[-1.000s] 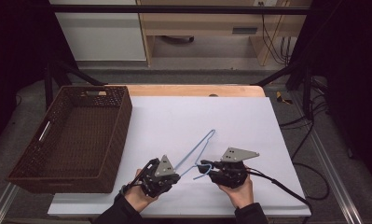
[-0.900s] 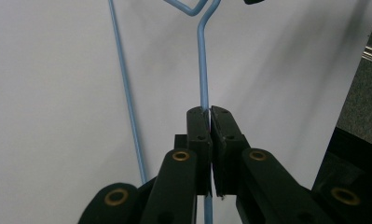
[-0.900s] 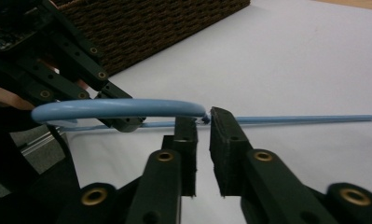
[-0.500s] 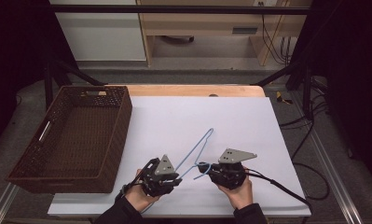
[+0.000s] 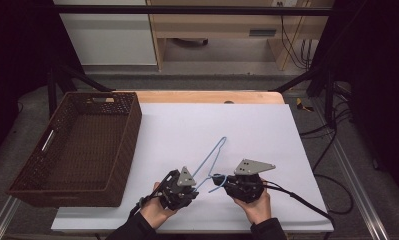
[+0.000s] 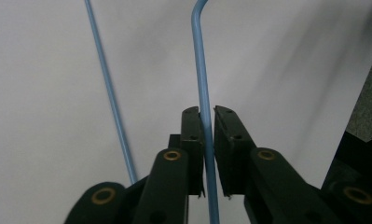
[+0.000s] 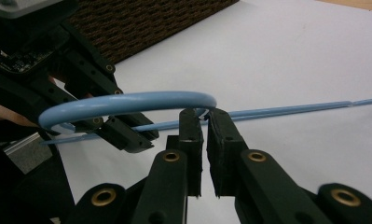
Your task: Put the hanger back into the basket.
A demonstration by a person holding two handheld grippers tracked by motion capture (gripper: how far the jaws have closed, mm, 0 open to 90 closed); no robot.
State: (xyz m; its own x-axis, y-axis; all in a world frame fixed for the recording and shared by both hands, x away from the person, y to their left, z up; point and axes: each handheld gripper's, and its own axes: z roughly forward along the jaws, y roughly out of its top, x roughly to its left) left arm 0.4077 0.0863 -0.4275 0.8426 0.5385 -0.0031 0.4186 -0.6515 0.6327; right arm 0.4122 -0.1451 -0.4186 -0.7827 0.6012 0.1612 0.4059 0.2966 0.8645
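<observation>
White sheeting is covering the surface [image 5: 247, 125] beside a wicker basket [image 5: 77, 150]. Both hand-held grippers, left [image 5: 183, 186] and right [image 5: 226, 182], are pinching a blue wire hanger [image 5: 214, 152], jaws nearly closed, apparently steadying it between them.

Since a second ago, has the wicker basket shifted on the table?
No. The wicker basket lies in the same spot, its right wall along the left edge of the white sheet.

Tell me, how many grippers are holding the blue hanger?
2. The left gripper pinches a straight wire of the blue hanger; the right gripper is shut at its curved hook.
</observation>
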